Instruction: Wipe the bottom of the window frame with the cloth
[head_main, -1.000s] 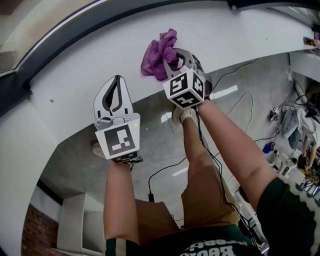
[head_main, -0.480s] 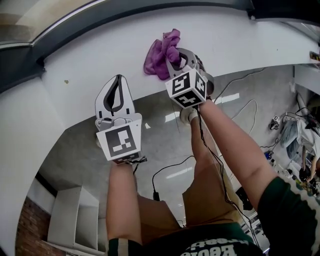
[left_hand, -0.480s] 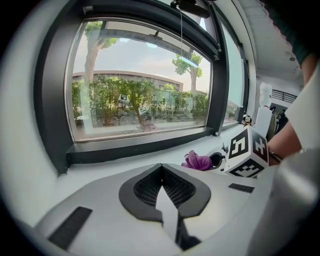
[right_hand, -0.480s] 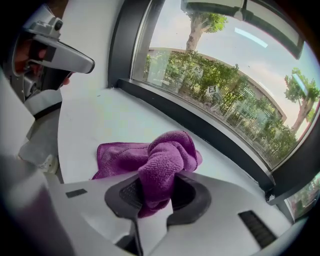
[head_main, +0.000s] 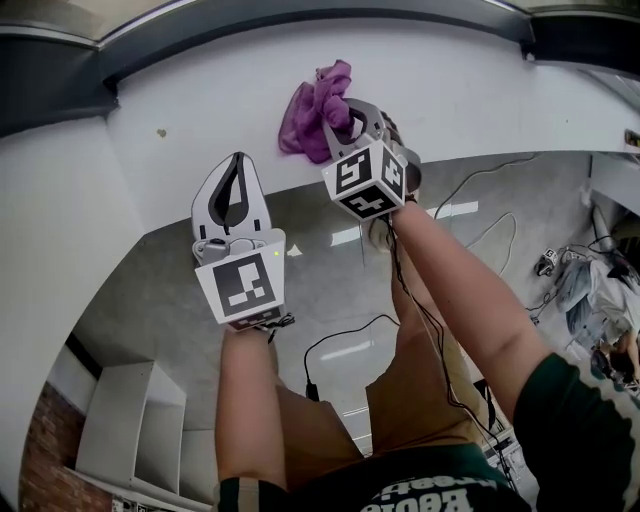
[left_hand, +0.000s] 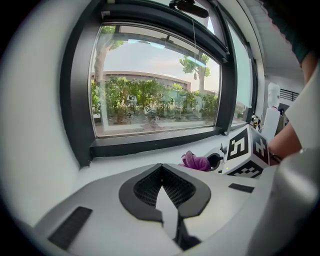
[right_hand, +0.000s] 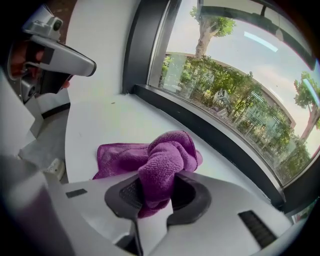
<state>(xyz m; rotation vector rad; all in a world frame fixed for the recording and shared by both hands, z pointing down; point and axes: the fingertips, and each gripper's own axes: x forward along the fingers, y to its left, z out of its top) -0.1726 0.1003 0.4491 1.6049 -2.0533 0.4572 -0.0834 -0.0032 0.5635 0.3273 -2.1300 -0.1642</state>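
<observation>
White sill ran under a dark window frame. The right gripper squeezed the purple cloth, which bunched up at its jaws and lay on the sill, near the frame but not touching it. The cloth might rub only the sill and miss the frame, or slip out if dragged hard. The left gripper was closed on nothing.

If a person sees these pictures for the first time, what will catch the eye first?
The purple cloth stands out most: bunched on the white sill, pinched in the right hand-held gripper. Just behind it runs the dark window frame, with green trees outside. The left hand-held gripper, to its left, is shut on nothing.
</observation>
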